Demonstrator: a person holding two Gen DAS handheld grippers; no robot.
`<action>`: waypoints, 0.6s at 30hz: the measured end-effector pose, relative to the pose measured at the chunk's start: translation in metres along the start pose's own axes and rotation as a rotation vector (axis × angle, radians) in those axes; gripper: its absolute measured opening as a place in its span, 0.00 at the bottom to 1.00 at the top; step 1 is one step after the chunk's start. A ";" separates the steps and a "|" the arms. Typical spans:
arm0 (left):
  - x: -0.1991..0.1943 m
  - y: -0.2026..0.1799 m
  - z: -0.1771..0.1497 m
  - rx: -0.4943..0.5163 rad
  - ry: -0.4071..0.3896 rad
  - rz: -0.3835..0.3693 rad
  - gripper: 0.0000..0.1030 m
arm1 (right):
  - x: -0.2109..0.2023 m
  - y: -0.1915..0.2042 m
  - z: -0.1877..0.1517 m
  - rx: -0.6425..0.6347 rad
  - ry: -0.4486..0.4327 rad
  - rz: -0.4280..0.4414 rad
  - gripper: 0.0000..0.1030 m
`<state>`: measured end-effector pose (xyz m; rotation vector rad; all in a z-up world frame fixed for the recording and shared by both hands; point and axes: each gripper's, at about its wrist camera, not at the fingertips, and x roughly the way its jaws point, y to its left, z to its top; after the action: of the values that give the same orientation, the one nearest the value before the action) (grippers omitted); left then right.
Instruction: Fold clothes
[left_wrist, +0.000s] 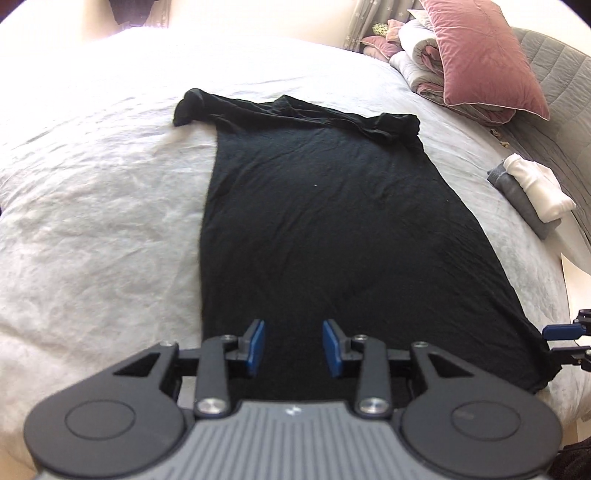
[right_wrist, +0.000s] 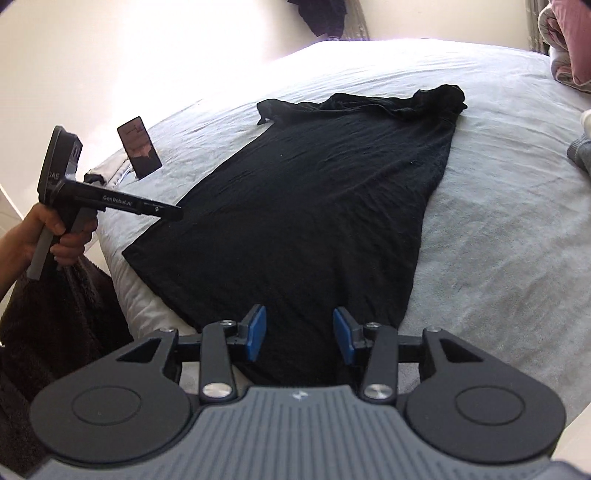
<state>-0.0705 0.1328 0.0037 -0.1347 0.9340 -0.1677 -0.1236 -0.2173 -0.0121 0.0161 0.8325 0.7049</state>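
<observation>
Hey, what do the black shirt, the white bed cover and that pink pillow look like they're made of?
Black shirt: looks like thin knit jersey, matte, lying limp with fine soft wrinkles. White bed cover: seems a brushed or fleecy fabric, with a mottled, slightly fuzzy surface, though glare washes out detail. Pink pillow: probably velvet, given its soft sheen and shaded creases.

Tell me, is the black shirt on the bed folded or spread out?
Mostly spread: the shirt lies flat on the bed at full length, hem near the cameras. Only its sleeves are bunched at the far end.
</observation>
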 end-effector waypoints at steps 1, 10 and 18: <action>-0.005 0.008 -0.001 -0.020 0.001 0.011 0.40 | 0.002 0.007 -0.001 -0.035 0.003 0.006 0.44; -0.016 0.041 -0.035 -0.126 0.050 0.009 0.42 | 0.046 0.065 -0.008 -0.345 0.123 0.021 0.41; -0.019 0.043 -0.050 -0.132 0.051 -0.005 0.42 | 0.059 0.070 -0.002 -0.361 0.139 0.049 0.33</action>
<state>-0.1183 0.1769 -0.0189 -0.2561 0.9961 -0.1149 -0.1374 -0.1298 -0.0341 -0.3415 0.8288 0.9021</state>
